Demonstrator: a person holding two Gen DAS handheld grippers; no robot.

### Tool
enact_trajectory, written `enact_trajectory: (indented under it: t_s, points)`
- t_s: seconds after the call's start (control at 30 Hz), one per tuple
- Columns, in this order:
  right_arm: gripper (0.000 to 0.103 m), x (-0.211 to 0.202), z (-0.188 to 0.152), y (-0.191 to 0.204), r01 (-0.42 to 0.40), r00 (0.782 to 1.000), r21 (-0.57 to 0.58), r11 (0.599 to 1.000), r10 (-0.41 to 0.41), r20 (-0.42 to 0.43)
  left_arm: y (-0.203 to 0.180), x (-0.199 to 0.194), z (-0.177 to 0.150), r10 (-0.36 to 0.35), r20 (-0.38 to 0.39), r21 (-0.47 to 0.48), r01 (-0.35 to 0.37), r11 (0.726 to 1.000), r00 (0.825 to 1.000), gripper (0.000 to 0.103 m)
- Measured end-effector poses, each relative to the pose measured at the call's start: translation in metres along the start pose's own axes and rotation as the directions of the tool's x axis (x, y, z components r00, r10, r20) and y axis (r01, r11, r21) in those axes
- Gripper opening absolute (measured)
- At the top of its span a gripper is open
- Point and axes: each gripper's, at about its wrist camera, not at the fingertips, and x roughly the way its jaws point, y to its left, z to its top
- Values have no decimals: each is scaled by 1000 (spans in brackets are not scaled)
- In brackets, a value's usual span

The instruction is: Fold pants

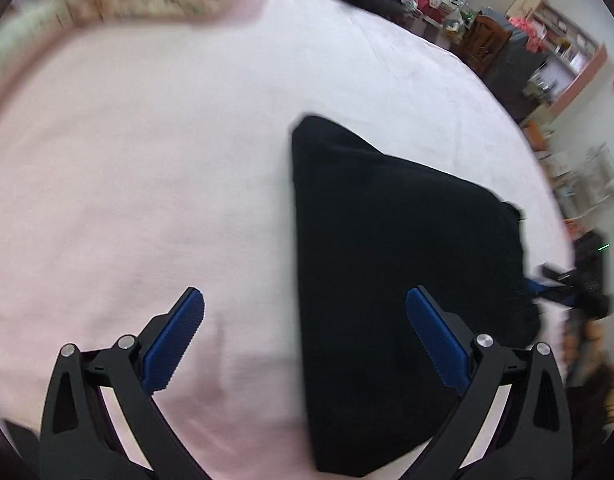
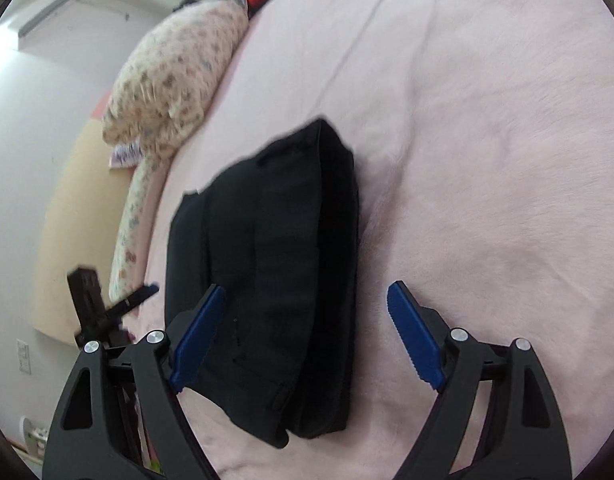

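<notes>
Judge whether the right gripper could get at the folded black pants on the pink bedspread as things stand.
Probably yes: the right gripper is open above the folded black pants, with nothing on the pink bedspread between them.

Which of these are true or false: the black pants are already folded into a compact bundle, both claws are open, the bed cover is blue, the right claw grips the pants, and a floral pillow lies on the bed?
1. The black fabric pants lie folded in a compact bundle. True.
2. Both the left claw and the right claw are open. True.
3. The bed cover is blue. False: the soft bed cover is pink.
4. The right claw grips the pants. False: nothing is held.
5. A floral patterned pillow lies on the bed. True.
</notes>
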Motion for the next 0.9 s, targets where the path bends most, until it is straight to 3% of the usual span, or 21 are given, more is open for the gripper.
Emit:
enact_trajectory:
  t_s: [0.03, 0.1, 0.37, 0.5, 0.6, 0.77, 0.9]
  points:
    - [84, 4, 1, 1, 3, 1000, -7, 1000, -3, -15, 3, 9, 2, -51, -35, -30, 50, 998, 998, 101]
    - [84, 9, 1, 4, 20, 999, -33, 999, -21, -28, 2, 20, 4, -88, -64, -43, 85, 995, 994, 101]
    - [84, 14, -3, 10, 0, 998, -72, 997, -4, -57, -5, 48, 2, -154, -111, -63, 147, 987, 982, 101]
    - [84, 21, -4, 15, -31, 997, -90, 995, 24, -79, -10, 51, -1, -267, -149, -95, 255, 962, 952, 101]
    - [84, 21, -3, 12, -49, 996, -74, 996, 43, -81, -11, 53, -2, -275, -172, -88, 263, 961, 946, 101]
    - [82, 21, 0, 6, -65, 992, -48, 997, 59, -108, -2, 56, -7, -345, -195, -149, 320, 936, 918, 101]
    - [83, 28, 2, 11, -11, 992, -62, 998, 3, -124, -9, 58, -10, -312, -205, -121, 292, 949, 928, 101]
